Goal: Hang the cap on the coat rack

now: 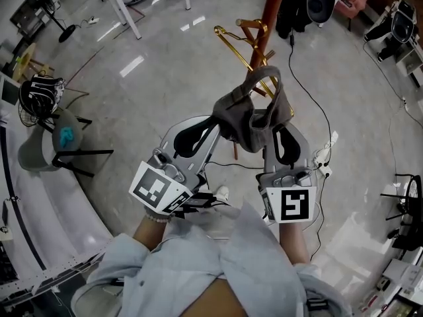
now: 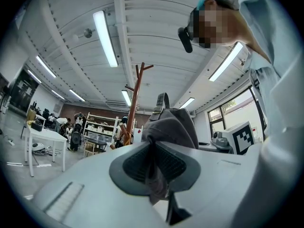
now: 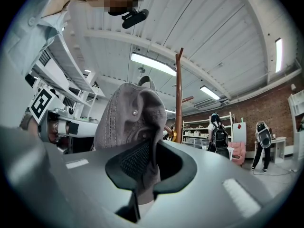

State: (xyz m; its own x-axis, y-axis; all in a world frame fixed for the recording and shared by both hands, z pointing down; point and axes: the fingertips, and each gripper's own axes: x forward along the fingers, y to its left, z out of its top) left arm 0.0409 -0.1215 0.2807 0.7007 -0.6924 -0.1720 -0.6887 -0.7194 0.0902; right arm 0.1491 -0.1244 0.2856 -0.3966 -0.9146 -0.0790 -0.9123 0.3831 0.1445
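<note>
While near coat rack [image 1: 273, 10], cap [image 1: 248, 114] clamped in left gripper [image 1: 215, 128] and right gripper [image 1: 273, 135]

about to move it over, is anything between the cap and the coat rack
Nothing visible does. The cap is pinched by the left gripper and the right gripper, just short of the coat rack, with only open air between them.
</note>
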